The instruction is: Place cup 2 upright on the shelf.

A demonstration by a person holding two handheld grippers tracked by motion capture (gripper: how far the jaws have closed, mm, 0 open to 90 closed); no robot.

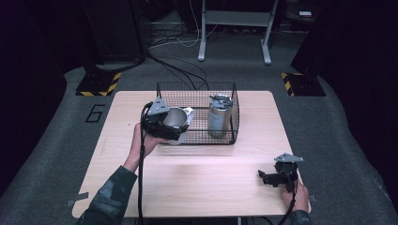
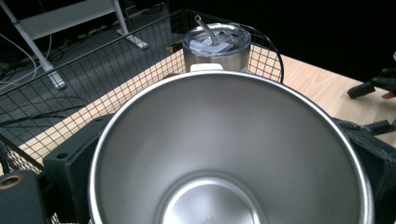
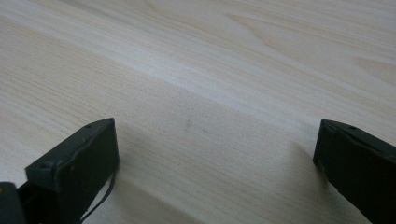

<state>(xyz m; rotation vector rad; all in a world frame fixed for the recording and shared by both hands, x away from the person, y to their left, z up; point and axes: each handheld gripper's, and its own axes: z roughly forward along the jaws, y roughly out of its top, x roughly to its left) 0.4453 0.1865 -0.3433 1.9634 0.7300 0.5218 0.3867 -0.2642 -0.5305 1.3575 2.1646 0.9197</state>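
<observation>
My left gripper [image 1: 165, 126] is shut on an open steel cup [image 1: 175, 119] at the left end of a black wire basket [image 1: 197, 84]. In the left gripper view the cup's shiny inside [image 2: 224, 149] faces the camera, with a black finger [image 2: 70, 165] on each side of it. I cannot tell whether the cup rests on the basket floor. A lidded steel tumbler [image 1: 219, 115] [image 2: 217, 44] stands upright in the basket's right part. My right gripper [image 1: 264, 178] [image 3: 215, 154] lies low at the table's near right corner, open, with bare wood between its jaws.
The light wooden table [image 1: 197, 183] has free room in front of the basket. Beyond its far edge are grey floor, cables and a white frame's legs [image 1: 202, 49]. Yellow-black striped bases [image 1: 98, 84] stand at both far corners.
</observation>
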